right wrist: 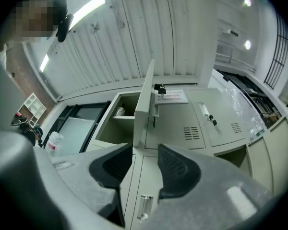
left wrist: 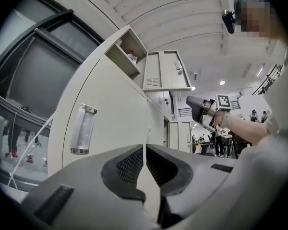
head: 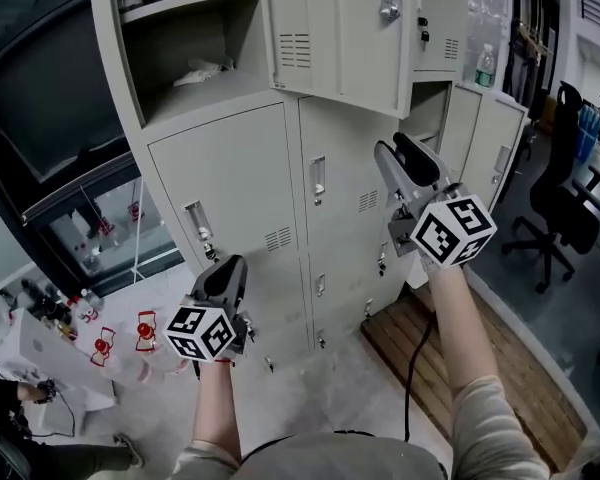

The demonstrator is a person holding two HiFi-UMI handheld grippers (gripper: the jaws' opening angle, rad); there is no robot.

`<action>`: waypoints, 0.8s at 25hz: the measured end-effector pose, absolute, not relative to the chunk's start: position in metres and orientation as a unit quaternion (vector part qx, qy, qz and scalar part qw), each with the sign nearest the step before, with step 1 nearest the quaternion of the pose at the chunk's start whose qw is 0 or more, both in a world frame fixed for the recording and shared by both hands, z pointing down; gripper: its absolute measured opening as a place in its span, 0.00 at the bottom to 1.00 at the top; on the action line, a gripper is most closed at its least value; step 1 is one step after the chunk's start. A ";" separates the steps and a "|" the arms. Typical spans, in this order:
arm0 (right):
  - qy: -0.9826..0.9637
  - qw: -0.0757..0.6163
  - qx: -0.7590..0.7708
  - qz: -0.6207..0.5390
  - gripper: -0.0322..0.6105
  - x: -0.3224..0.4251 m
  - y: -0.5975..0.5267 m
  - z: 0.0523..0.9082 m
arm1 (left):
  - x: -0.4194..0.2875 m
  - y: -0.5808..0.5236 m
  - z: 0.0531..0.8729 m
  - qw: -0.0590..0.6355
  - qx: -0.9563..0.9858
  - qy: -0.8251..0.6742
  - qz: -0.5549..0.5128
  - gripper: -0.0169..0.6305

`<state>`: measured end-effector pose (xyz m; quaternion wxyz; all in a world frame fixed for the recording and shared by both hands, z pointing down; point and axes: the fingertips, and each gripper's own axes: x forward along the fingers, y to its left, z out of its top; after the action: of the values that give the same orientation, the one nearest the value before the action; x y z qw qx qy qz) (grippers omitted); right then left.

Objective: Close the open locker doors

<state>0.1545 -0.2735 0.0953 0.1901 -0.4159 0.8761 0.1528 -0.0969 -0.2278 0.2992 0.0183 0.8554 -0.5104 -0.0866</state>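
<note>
1. Open locker door: upper centre of the head view, swung out from the top row of the grey locker bank. Its compartment stands uncovered at upper left. In the right gripper view the door shows edge-on at centre.
2. Right tool: raised toward the upper row at centre right of the head view. Its jaws stand apart with nothing between them.
3. Left tool: lower left of centre, in front of a closed door. Its jaws are together and empty.
4. Second opening: a further uncovered compartment just right of the right tool's tips. Which door belongs to it cannot be told.
5. Handling, as judged: the door is probably thin painted sheet metal, so stiff, light and free-swinging on its hinge, and too smooth to pinch securely. It is best pushed flat on its face near the free edge by the lock, far from the hinge, where the least force turns it. A hard shove may bounce it off the frame; a steady press until the latch seats is advisable.
</note>
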 end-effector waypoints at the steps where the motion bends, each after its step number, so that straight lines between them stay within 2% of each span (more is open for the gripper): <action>1: 0.877 0.197 -0.410 0.154 0.29 0.155 -0.274 0.088 | -0.097 -0.228 0.297 0.016 0.854 -0.513 -0.087 0.05; 13: 0.880 0.226 -0.372 0.191 0.33 0.142 -0.258 0.043 | -0.096 -0.225 0.286 0.000 0.845 -0.529 -0.084 0.05; 20: 0.880 0.237 -0.368 0.184 0.29 0.140 -0.254 0.041 | -0.094 -0.221 0.288 -0.003 0.845 -0.528 -0.078 0.05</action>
<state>0.1400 -0.2540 0.0406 0.2375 -0.3684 0.8799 0.1836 -0.0943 -0.2209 0.2878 -0.0026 0.8454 -0.5284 -0.0784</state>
